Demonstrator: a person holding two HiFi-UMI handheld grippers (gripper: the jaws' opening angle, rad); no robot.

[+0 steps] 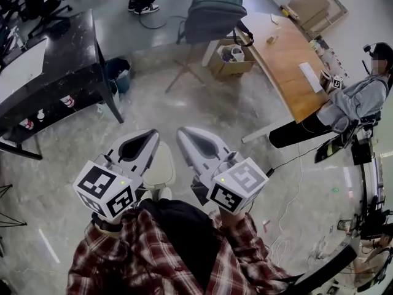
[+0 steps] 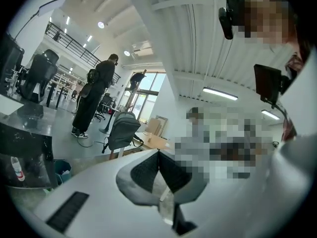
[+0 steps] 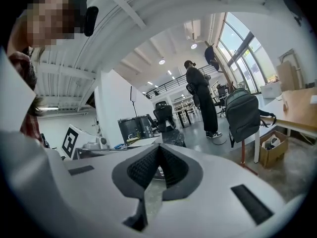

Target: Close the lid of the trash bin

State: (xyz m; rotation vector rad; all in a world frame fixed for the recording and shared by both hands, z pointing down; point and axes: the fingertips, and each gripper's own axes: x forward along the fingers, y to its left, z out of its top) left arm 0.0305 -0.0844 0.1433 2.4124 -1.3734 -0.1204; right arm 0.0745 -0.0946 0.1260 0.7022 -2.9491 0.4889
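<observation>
I hold both grippers close to my chest, and they point level across the room, not down. My left gripper (image 1: 147, 137) is shut, its dark pads (image 2: 148, 170) meeting at the tip with nothing between them. My right gripper (image 1: 184, 134) is likewise shut and empty, pads (image 3: 171, 167) touching. A cream rounded thing (image 1: 161, 166) stands on the floor just under and between the two grippers; whether it is the bin I cannot tell. A small teal bin (image 1: 118, 72), open-topped with rubbish inside, sits under the black table's corner and also shows as the teal bin (image 2: 62, 168) low left.
A black table (image 1: 58, 72) stands at the left. A wooden desk (image 1: 288, 60) with a seated person (image 1: 353, 103) is at the right. A backpack on a stand (image 1: 215, 11) and a cardboard box (image 1: 230, 60) are ahead. Cables trail on the floor at right.
</observation>
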